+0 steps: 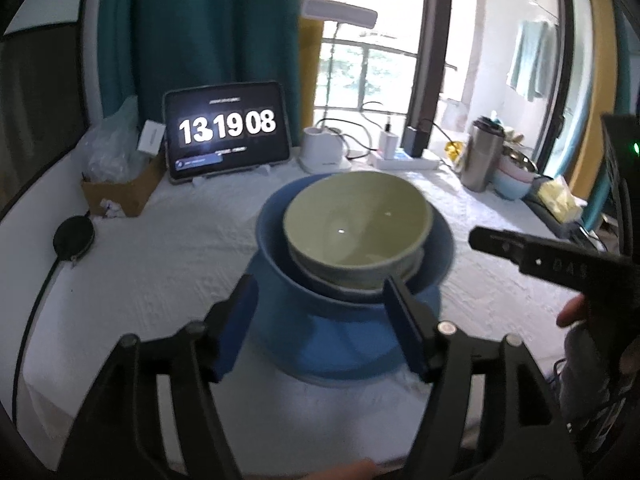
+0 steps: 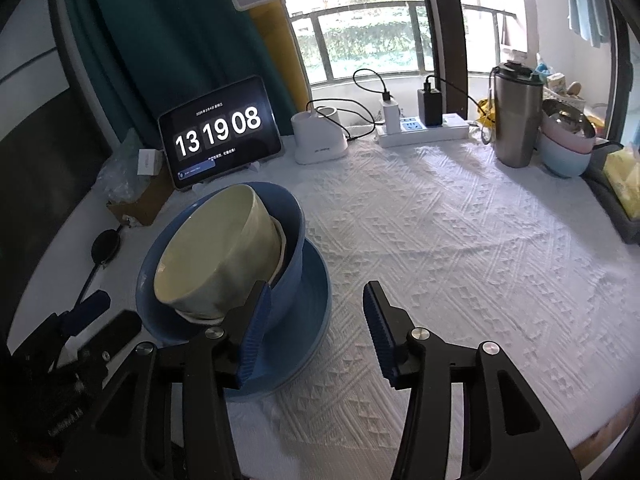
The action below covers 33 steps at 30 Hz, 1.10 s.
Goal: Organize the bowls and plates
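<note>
Both wrist views face the table's (image 1: 160, 264) far edge and the window. The left view sits close to the stacked bowls (image 1: 356, 236), centred over them. The right view looks from their right, sharing bowls (image 2: 224, 264) and tablet (image 2: 218, 130).

Black grippers (image 2: 316, 320), apparently ribbed blue pads (image 2: 380, 332).

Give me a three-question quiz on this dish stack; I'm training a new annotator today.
1. True or false: the pale green ceramic bowl sits inside the blue bowl.
2. What does the stack rest on? A) steel tumbler B) blue plate C) cardboard box
3. Fill in: both the left claw and the right claw are ____.

Key: 1 true; 2 B; 3 open.
</note>
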Tool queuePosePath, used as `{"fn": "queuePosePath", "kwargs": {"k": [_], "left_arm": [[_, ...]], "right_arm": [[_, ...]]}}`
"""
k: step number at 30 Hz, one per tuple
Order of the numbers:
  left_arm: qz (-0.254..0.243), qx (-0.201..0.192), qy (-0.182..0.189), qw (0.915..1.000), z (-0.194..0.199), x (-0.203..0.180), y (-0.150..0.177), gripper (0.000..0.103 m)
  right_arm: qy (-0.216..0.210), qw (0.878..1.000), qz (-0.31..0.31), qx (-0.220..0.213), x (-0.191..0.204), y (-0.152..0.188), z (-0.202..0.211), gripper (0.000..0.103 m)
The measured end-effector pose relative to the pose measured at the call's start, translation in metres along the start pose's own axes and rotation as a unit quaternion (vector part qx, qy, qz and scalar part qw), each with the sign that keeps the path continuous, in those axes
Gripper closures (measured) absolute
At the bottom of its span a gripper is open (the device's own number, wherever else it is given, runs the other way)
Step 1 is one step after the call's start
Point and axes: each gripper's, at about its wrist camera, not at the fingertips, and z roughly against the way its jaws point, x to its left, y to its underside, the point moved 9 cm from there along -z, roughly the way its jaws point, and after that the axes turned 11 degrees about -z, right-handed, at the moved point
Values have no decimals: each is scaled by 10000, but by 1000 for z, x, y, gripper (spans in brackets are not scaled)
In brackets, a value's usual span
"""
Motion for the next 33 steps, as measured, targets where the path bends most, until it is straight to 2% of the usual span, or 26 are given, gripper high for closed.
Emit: {"fn": "queuePosePath", "kwargs": {"k": [6,9,15,20,23,28,33], "left_arm": [[-147,-242,196,9994,17,-23,0,22],[-174,-328,300,9989,24,-33,2,21],[-145,-537,263,9981,36,-44,5,16],[-17,-787,125,9968,49,-47,5,15],[4,-984,77,9951,60,-48,5,15],[9,-1406,-196,9899,80,-47,4,13],[46,-1745,-408,9838,100,-46,4,12]], "right_arm": [[33,9998,41,-213,-3,1,25,52],[33,9995,42,-310,-8,3,36,52],[86,9989,-13,-468,-24,10,54,52],[202,9977,26,-654,-37,14,71,52],[444,9949,173,-888,-46,16,84,52],[704,9905,250,-1151,-64,20,101,52],[721,9888,269,-1275,-75,24,118,52]]}}
